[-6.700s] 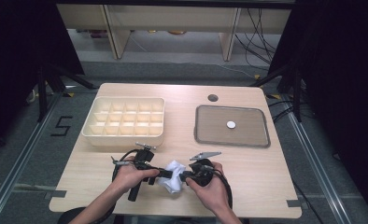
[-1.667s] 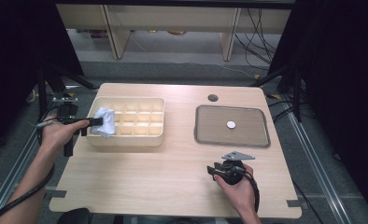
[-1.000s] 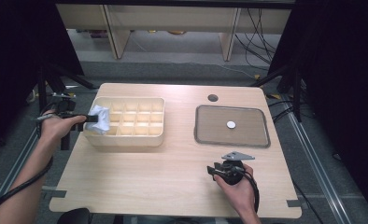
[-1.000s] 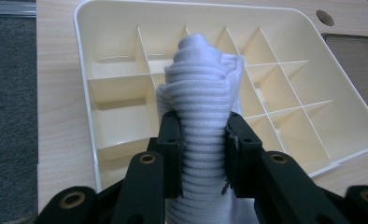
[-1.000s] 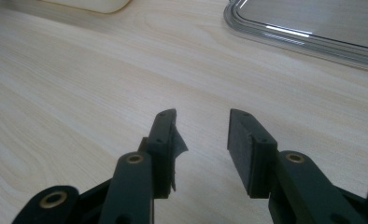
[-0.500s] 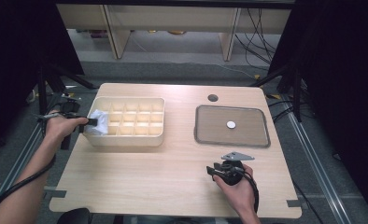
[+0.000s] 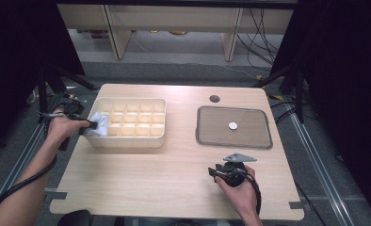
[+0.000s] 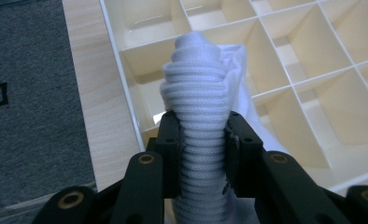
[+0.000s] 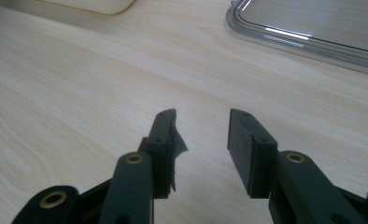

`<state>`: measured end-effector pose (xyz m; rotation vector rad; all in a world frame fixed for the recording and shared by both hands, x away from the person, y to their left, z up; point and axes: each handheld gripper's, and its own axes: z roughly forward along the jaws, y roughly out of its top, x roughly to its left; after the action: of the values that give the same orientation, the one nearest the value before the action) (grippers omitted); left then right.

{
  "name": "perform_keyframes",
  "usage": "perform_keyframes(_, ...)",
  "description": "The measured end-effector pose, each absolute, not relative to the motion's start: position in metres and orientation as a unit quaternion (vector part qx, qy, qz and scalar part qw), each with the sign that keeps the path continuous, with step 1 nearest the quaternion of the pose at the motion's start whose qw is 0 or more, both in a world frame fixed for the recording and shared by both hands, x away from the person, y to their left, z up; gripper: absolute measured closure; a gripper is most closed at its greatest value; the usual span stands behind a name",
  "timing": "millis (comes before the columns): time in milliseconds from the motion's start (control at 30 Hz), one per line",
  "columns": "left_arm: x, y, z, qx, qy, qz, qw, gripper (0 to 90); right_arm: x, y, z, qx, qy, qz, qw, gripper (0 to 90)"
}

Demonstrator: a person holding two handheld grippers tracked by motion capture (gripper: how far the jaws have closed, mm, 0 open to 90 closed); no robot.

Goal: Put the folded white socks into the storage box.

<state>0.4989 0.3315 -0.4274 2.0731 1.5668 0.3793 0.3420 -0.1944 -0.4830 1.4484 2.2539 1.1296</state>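
- Since the earliest picture, your left tool [image 7: 90,126] has carried the white sock [image 7: 99,125] away from the near middle of the bench [image 7: 174,188] to the left end of the divided box [image 7: 127,123]; over the last second it has edged only a little along that end.
- Your right tool [image 7: 220,170] has stayed put since the picture before last, resting on the bench nearer you than the grey tray [image 7: 234,127].
- Your left tool [image 8: 201,135] is clamped on the sock [image 8: 198,93]: both pads press into the ribbed roll, which stands up between the jaws.
- The sock hangs over the box's left-hand compartments [image 8: 285,60], its loose end draping toward the cells at the corner nearest you; whether it touches a divider cannot be told.
- Your right tool [image 9: 202,123] stands with its jaws apart and nothing between them, pointing across bare wood toward the box's corner [image 9: 98,4] and the tray's rim [image 9: 285,37].
- A small white disc [image 7: 233,125] lies in the middle of the tray, well to the right of the box.
- A dark round hole [image 7: 214,99] sits in the bench beyond the tray, right of the box's far corner.
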Motion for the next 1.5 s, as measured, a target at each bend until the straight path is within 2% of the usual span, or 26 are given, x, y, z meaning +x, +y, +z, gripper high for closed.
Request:
perform_keyframes(133,0.500,0.332,-0.427,0.783,0.561,0.140,0.231,70.2,0.342,-0.195,-0.482,0.496,0.769,0.385,0.120,62.8)
perform_keyframes(667,0.502,0.321,-0.430,0.807,0.544,0.155,0.166,71.0,0.342,-0.194,-0.482,0.493,0.770,0.386,0.122,62.5)
perform_keyframes(1367,0.505,0.311,-0.438,0.815,0.546,0.147,0.130,73.6,0.342,-0.194,-0.482,0.495,0.770,0.385,0.123,62.3)
perform_keyframes(1500,0.506,0.310,-0.440,0.818,0.543,0.146,0.119,73.8,0.342,-0.193,-0.483,0.495,0.769,0.389,0.110,62.3)
